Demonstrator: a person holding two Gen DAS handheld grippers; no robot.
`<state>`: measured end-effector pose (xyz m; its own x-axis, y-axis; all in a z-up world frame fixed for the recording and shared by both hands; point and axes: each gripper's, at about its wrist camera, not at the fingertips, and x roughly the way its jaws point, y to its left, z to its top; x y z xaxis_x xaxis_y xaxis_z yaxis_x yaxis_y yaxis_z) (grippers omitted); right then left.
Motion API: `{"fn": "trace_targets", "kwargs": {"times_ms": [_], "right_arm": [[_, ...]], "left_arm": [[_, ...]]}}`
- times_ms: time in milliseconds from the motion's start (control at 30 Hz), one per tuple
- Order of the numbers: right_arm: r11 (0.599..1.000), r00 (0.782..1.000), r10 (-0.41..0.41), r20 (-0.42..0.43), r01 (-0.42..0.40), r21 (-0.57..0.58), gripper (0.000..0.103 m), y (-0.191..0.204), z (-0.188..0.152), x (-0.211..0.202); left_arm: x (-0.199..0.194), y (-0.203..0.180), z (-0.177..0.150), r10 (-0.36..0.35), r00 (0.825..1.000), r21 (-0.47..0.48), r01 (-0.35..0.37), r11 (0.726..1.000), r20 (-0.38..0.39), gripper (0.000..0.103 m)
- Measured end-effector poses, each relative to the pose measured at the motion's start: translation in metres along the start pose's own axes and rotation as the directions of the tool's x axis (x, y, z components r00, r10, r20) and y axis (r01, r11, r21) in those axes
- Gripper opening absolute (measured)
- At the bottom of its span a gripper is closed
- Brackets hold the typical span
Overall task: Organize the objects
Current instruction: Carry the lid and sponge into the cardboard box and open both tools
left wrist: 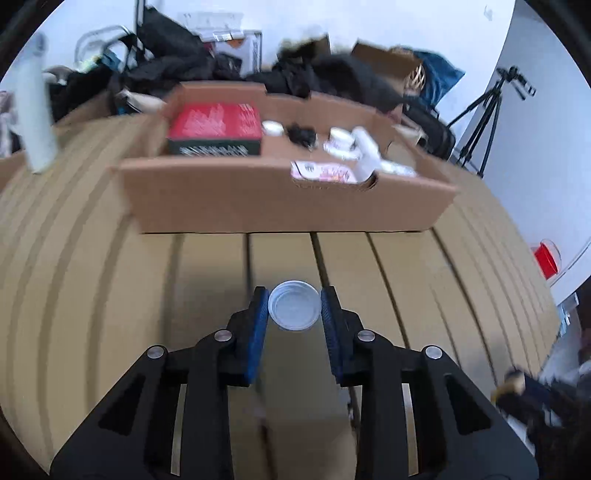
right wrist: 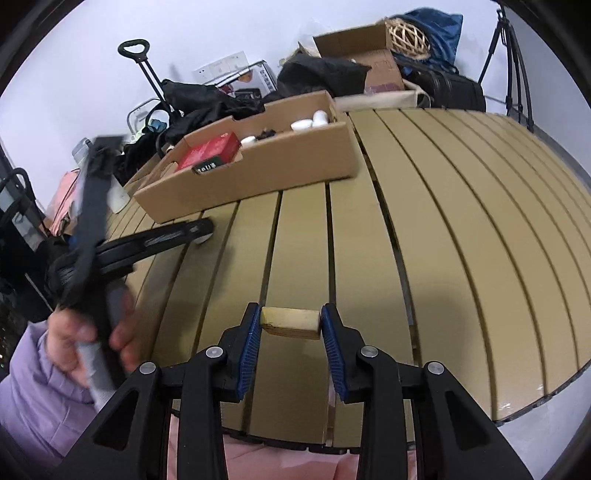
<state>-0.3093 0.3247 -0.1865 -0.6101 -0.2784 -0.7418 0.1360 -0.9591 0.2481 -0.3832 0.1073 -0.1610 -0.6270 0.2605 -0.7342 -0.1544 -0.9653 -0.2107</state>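
My left gripper (left wrist: 294,309) is shut on a small round silver tin (left wrist: 294,310), held above the slatted table (left wrist: 110,280) in front of the cardboard box (left wrist: 280,203). The box holds a red and black carton (left wrist: 216,127), white jars (left wrist: 341,140) and a black clump (left wrist: 303,133). My right gripper (right wrist: 290,323) is shut on a small pale wooden block (right wrist: 290,323), above the table's near edge. The left gripper also shows in the right wrist view (right wrist: 201,230), at the left near the box (right wrist: 258,170), held by a hand (right wrist: 92,339).
A white bottle (left wrist: 35,110) stands left of the box. Behind the table lie black bags (right wrist: 207,103), boxes (right wrist: 365,55), a woven ball (right wrist: 406,35) and a tripod (left wrist: 484,110). The table's right part (right wrist: 480,240) is bare slats.
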Motion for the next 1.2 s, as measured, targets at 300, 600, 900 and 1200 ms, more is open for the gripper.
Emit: {"fn": "trace_targets", "kwargs": {"times_ms": [300, 600, 900, 1200], "right_arm": [[0.997, 0.993, -0.025, 0.119, 0.034, -0.076, 0.036, 0.035, -0.014, -0.087], [0.992, 0.994, 0.016, 0.112, -0.002, -0.126, 0.036, 0.072, -0.02, -0.1], [0.975, 0.985, 0.098, 0.139, -0.067, -0.21, 0.036, 0.057, 0.089, -0.092], [0.99, 0.988, 0.099, -0.121, -0.111, -0.092, 0.036, 0.038, 0.28, 0.107]], "left_arm": [[-0.187, 0.03, -0.065, 0.106, 0.993, 0.027, -0.108, 0.994, 0.054, 0.025], [-0.222, 0.044, -0.073, 0.051, 0.995, -0.008, -0.05, 0.999, 0.088, 0.025], [-0.179, 0.046, 0.076, -0.143, 0.988, 0.006, 0.143, 0.99, 0.057, 0.025], [0.073, 0.02, 0.216, -0.074, 0.97, -0.06, 0.062, 0.996, -0.231, 0.025]]}}
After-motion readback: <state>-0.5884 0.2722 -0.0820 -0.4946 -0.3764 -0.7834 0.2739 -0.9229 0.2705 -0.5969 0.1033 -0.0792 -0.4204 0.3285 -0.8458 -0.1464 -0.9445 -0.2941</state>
